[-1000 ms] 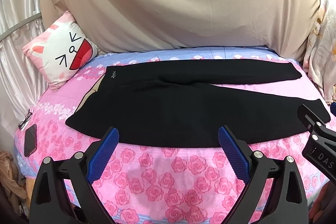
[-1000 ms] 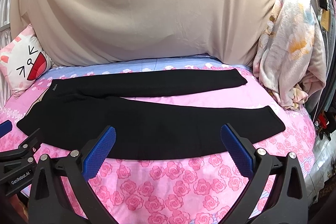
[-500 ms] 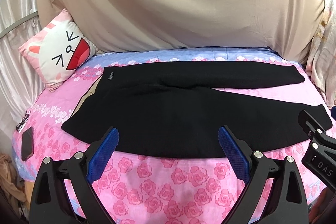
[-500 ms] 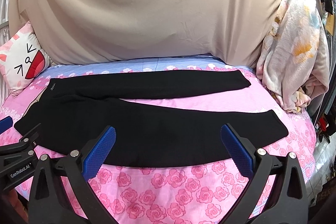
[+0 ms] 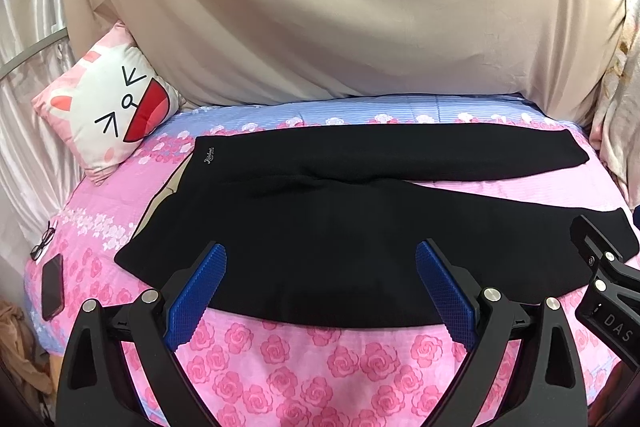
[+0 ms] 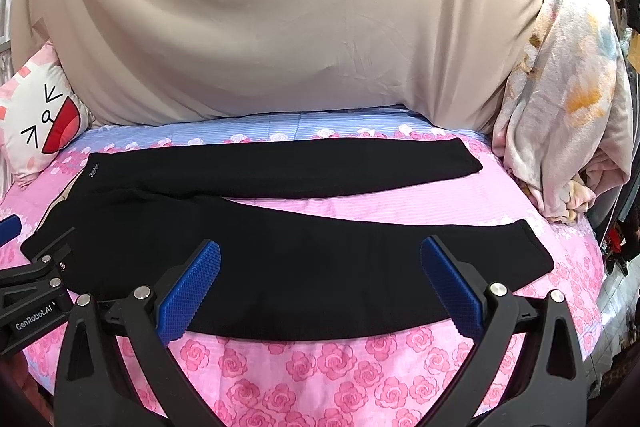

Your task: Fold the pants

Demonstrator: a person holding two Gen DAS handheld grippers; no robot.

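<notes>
Two blue-padded fingers of the left tongs stand wide apart and grasp nothing, hovering over the near edge of the one pair of black pants, which lies flat across the bed, waistband to the left and both legs running right. Over the last second these tongs have dropped closer, so the near hem now sits between the pads: a first grab looks imminent. One cat pillow, one phone and one pair of glasses sit at the left.

From the right wrist, the right tongs are likewise released and empty, lowered over the near leg. One floral blanket is heaped at the right.
</notes>
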